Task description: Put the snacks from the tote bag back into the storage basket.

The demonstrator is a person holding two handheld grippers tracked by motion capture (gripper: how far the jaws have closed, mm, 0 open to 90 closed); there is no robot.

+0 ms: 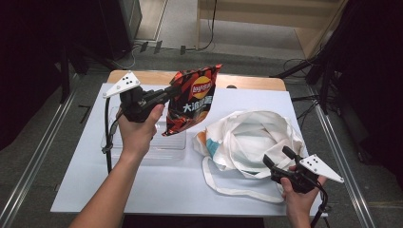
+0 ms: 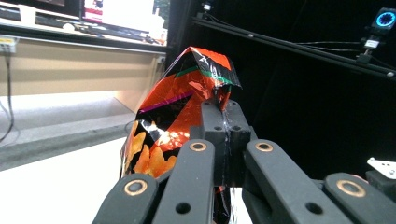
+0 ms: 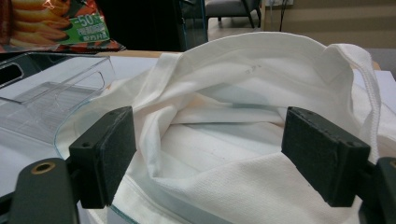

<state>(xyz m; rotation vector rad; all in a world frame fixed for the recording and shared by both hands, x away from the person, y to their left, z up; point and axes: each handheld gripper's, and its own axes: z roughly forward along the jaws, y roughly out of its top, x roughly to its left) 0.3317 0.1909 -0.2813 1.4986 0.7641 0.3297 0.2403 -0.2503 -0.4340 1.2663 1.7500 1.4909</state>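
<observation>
step: carry the chips (image 1: 192, 99) over to the tote (image 1: 247, 137) and lower them into its mouth.
chips: in the air, just left of the tote, above the clear bin (image 1: 164, 145).
left gripper (image 1: 167, 95): jaws pressed together, pinching the chips' top edge.
right gripper (image 1: 275, 159): jaws spread, at the tote's near rim, holding nothing.
tip: i judge the mouth slack; have the right gripper lift the rim first, then feed the chips in bottom corner first.
risk: the chips may catch on the handle (image 1: 228, 187).

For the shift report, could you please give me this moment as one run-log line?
left gripper: shut on chip bag, held above clear tray | right gripper: open, at tote bag rim
</observation>
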